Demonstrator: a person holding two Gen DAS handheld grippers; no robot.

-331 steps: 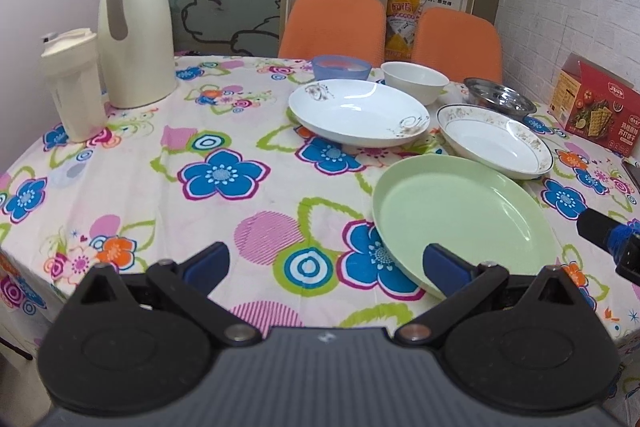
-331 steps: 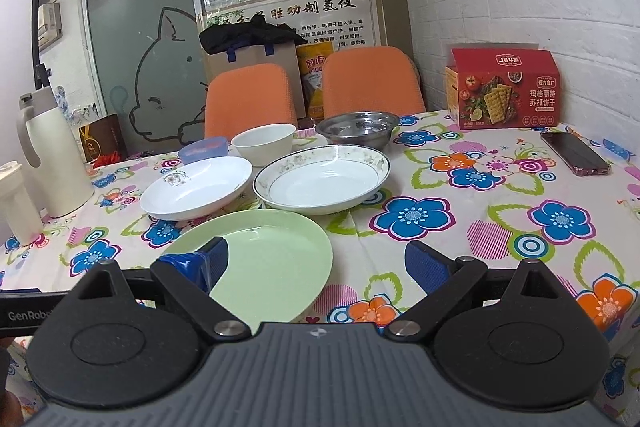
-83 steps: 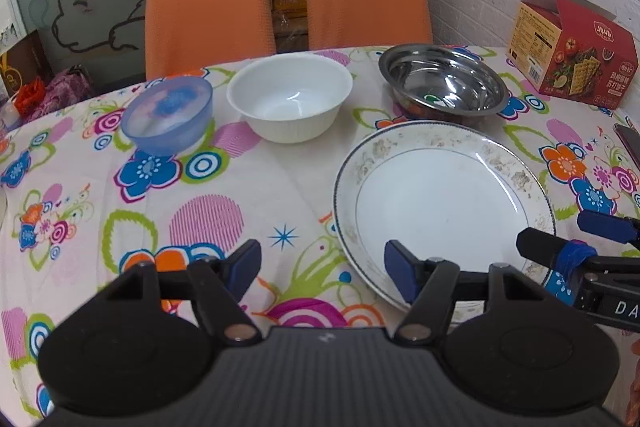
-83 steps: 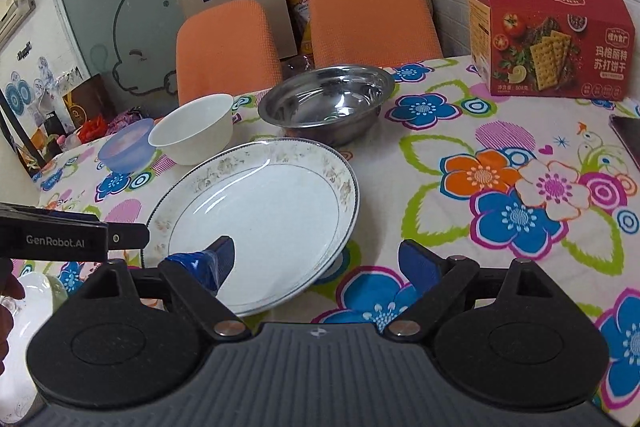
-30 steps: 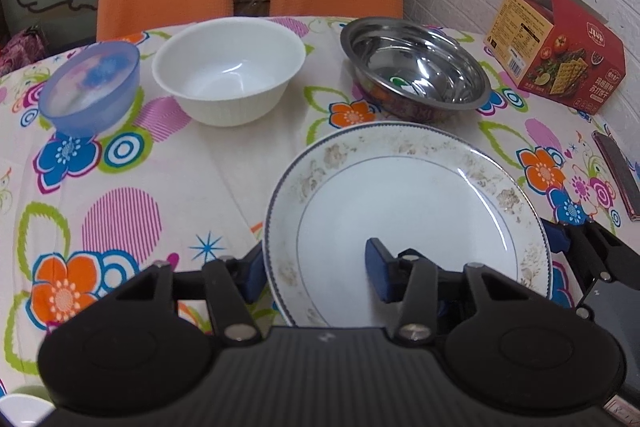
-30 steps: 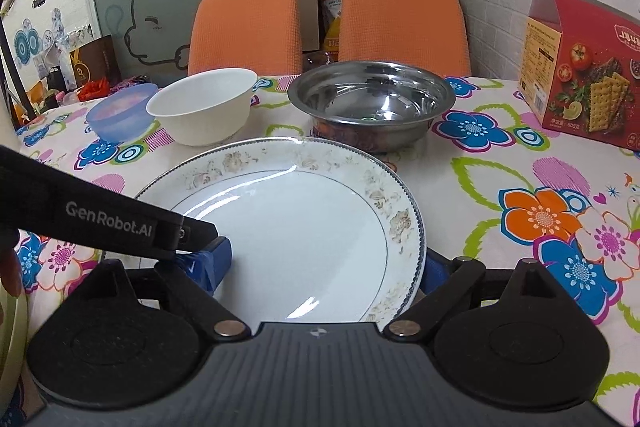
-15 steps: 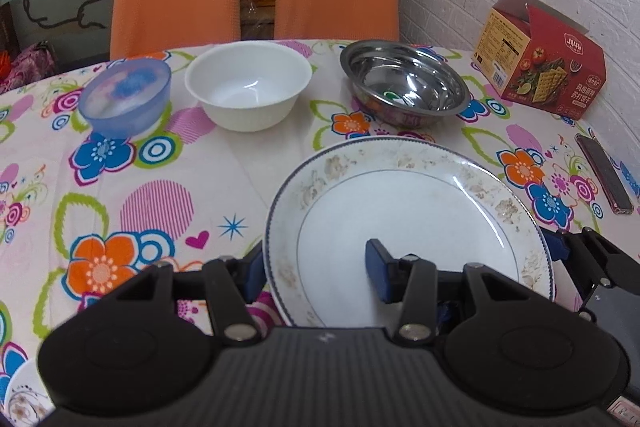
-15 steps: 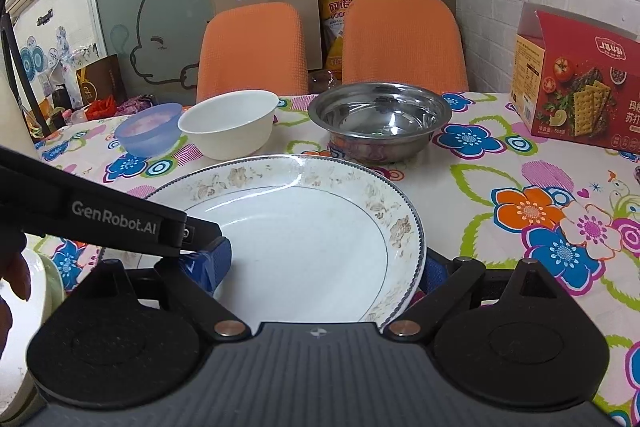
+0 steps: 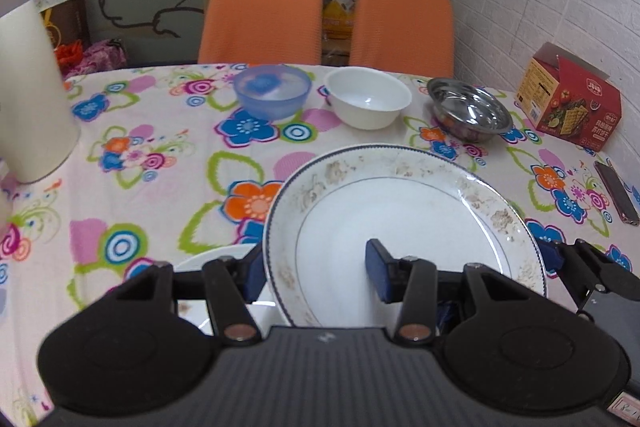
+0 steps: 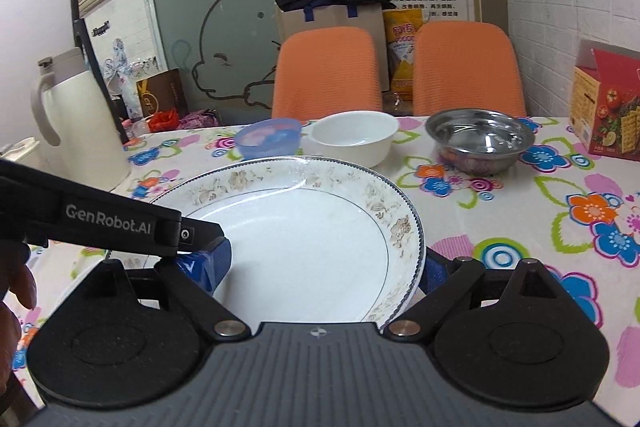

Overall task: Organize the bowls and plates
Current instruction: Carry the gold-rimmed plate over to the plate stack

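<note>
Left tool (image 9: 316, 273) and right tool (image 10: 324, 267) each clamped on opposite rims of white floral-rimmed ceramic plate (image 9: 400, 219), carried above desk (image 9: 160, 163). Risk: uneven pull slips rim; plate drops onto white plate (image 9: 216, 263) beneath.

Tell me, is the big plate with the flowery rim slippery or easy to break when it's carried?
The plate looks like glazed china with a glossy shine, so it is probably slippery and would likely chip or shatter if dropped. It seems stiff, keeping its shape while the left gripper and right gripper each pinch its rim. Being wide and shallow, it could tilt if one side slipped.
</note>
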